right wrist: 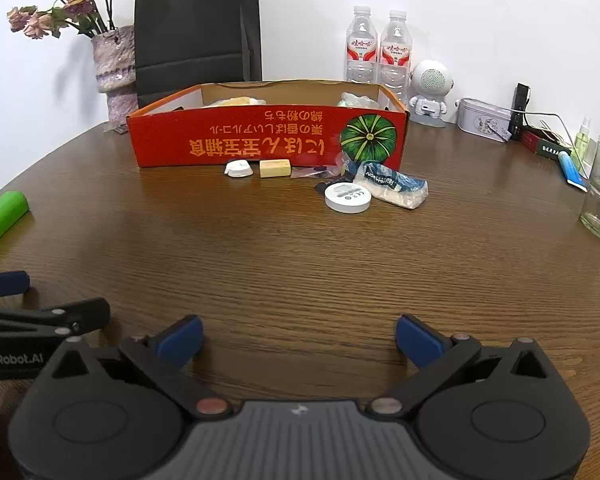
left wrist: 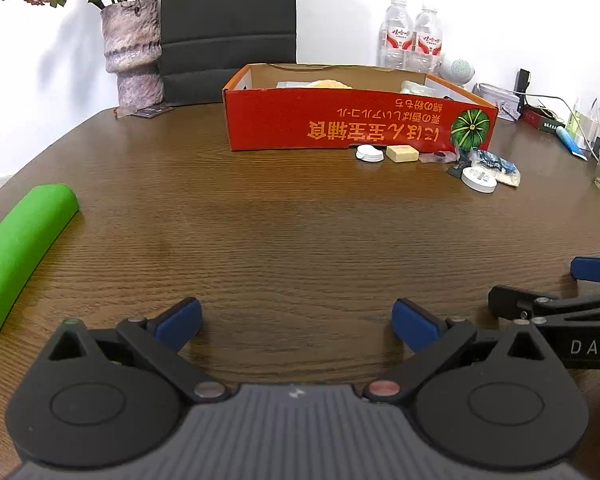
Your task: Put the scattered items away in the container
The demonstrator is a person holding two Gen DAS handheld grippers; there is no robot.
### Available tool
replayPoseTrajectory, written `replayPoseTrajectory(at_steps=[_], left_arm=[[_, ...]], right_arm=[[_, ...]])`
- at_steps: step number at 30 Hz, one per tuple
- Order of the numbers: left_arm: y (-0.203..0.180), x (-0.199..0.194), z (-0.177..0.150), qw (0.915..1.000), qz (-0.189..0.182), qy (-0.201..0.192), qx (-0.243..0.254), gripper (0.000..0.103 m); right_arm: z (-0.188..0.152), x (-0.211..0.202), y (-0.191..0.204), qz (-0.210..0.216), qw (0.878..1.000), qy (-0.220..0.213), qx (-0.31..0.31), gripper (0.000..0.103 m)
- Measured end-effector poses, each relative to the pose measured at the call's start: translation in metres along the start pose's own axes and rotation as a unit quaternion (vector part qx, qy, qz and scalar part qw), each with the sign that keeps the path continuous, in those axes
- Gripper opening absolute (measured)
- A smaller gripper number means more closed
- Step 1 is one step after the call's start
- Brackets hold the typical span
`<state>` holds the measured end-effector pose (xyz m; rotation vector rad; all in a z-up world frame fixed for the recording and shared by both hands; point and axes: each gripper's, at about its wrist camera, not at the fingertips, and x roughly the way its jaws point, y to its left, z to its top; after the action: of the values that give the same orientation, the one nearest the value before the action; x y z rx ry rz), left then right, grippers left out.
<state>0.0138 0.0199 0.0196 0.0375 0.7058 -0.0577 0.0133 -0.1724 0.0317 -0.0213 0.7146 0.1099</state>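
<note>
Right wrist view, listed by size. Brown wood-grain table (right wrist: 300, 264), filling the near and middle ground. Red cardboard box (right wrist: 236, 140) with orange lettering and a green pumpkin picture, open-topped, at far centre, some pale items already inside. Black paper bag (right wrist: 196, 32) upright behind the box at far left, beside a mottled vase (right wrist: 114, 68) of dried roses. Two water bottles (right wrist: 378, 50) standing together at far right behind the box. Right gripper (right wrist: 299, 342) low at near centre, blue pads (right wrist: 182, 340) spread wide apart, nothing between them, bare table beneath. Left gripper (left wrist: 296, 324) at near centre of the left wrist view, jaws likewise spread wide and empty; one blue pad and black finger of the right gripper showing at that view's right edge. Green roll (left wrist: 24, 248) lying at near left. Scattered items on the table just in front of the box's near wall: blue-and-white packet (right wrist: 394, 188) at right, white round tin (right wrist: 347, 197) touching its left end, tan block (right wrist: 275, 168) nearer the middle, small white disc case (right wrist: 239, 169) just left of the block.
</note>
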Motion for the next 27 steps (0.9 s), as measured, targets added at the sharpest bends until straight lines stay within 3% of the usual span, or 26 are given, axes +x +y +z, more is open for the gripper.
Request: replayPoseTrajectory(at_steps=[12,13,15,20,23,27], left_arm=[[0.001,0.001,0.002,1.0,-0.002,0.0,-0.002,0.103],[0.002,0.0,0.004,1.0,-0.005,-0.004,-0.001,0.103],[0.008,0.0,0.01,0.9996,-0.021,-0.017,-0.004,0.103],[0.028,0.014,0.049,0.9988,-0.017,-0.045,0.009,0.103],[0.034,0.025,0.072,0.9983,-0.013,-0.056,0.012,0.103],[0.037,0.04,0.085,0.9963,-0.002,-0.084,0.014,0.103]], right_arm=[[0.002,0.002,-0.001,0.006,1.0,0.002,-0.006,0.103],[0.004,0.003,-0.003,0.013,1.0,0.004,-0.011,0.101],[0.019,0.005,-0.007,0.023,0.999,0.005,-0.026,0.073],[0.088,0.037,-0.009,0.053,0.995,-0.048,-0.071,0.075],[0.121,0.082,0.003,0.056,0.993,-0.033,-0.095,0.069],[0.139,0.126,0.013,0.064,0.993,-0.009,-0.097,0.053]])
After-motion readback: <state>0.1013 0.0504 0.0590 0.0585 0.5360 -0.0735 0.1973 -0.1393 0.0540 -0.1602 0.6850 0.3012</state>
